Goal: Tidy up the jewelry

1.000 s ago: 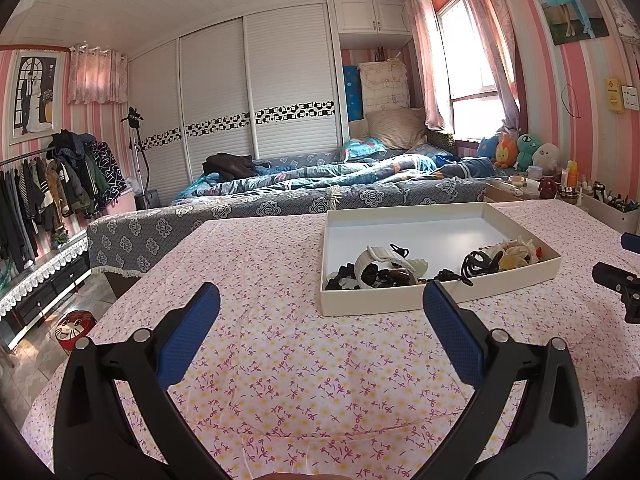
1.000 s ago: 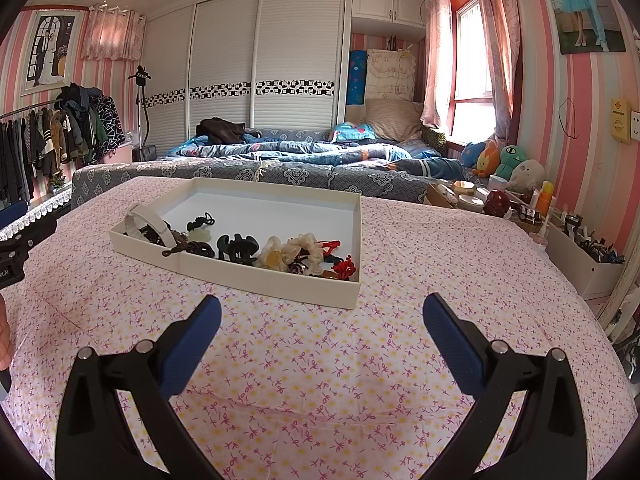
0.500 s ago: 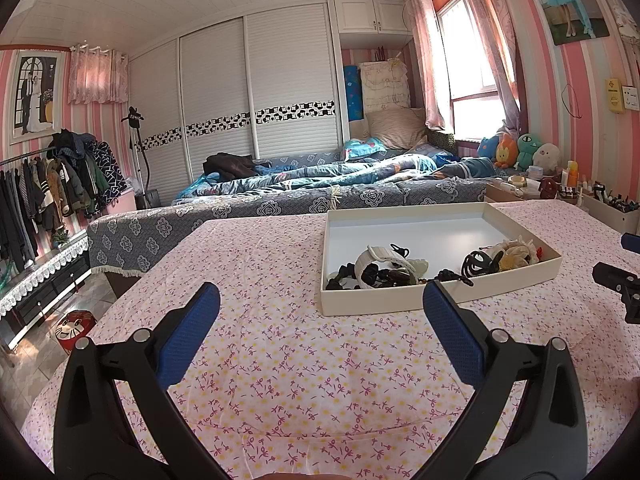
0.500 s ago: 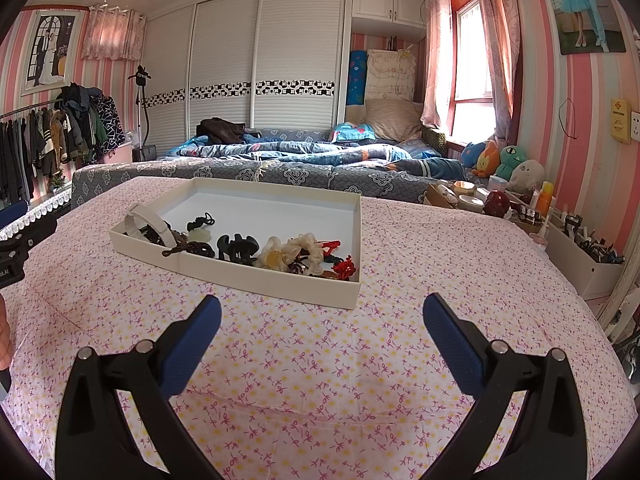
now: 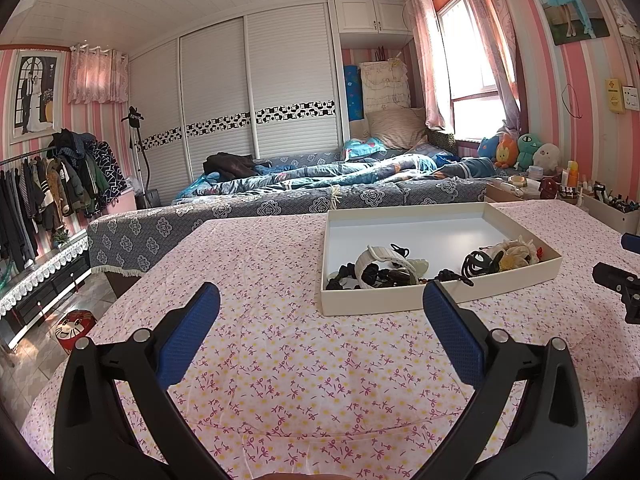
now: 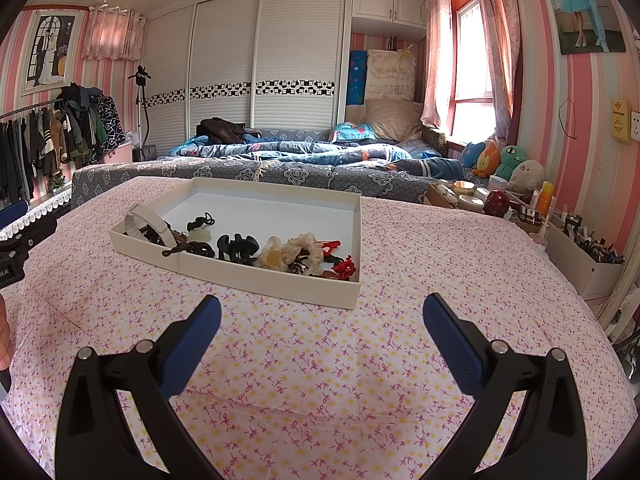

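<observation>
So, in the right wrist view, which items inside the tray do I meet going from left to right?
In the tray: white headband → small black clip → black claw clip → cream flower scrunchie → red knotted ornament.

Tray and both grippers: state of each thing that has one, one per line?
left gripper: open, empty, above the tablecloth.
right gripper: open, empty, short of the tray.
tray: flat on the tablecloth, no lid, far half bare.
white headband: in tray, leaning on near-left wall.
black claw clip: in tray, untouched.
red knot ornament: in tray, near-right corner.
</observation>
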